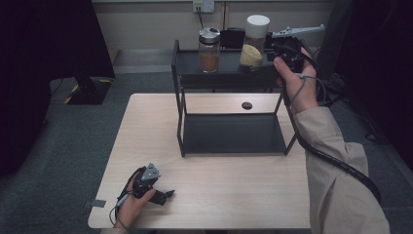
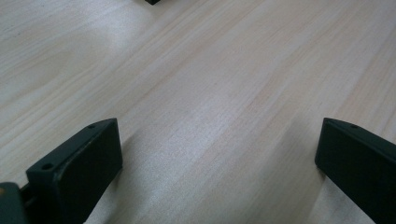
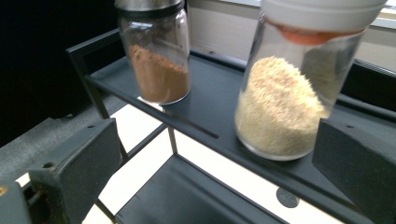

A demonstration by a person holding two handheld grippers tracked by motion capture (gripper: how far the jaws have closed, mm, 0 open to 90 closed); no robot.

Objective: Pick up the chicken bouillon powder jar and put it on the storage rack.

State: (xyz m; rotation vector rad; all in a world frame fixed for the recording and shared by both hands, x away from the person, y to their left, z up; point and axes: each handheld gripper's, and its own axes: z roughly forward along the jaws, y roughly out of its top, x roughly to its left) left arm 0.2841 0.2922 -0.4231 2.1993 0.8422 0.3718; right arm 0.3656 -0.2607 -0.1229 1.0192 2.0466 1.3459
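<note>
A glass jar of pale yellow grains [image 1: 254, 44] with a white lid stands on the top shelf of a black two-tier rack [image 1: 229, 68]. To its left stands a jar of brown powder [image 1: 209, 51] with a metal lid. My right gripper [image 1: 272, 54] is up at the shelf, just right of the grain jar. In the right gripper view the grain jar [image 3: 280, 102] sits ahead between the spread jaws, nearer the right one, and the right gripper [image 3: 215, 172] is open. The brown jar [image 3: 159, 60] is farther left. My left gripper [image 1: 163, 195] rests open on the table [image 2: 210, 93].
The rack's lower shelf [image 1: 234, 132] is a bare dark tray on the light wooden table [image 1: 219, 195]. A round black cable hole [image 1: 247, 105] lies behind it. A wall with a power socket [image 1: 203, 6] is at the back.
</note>
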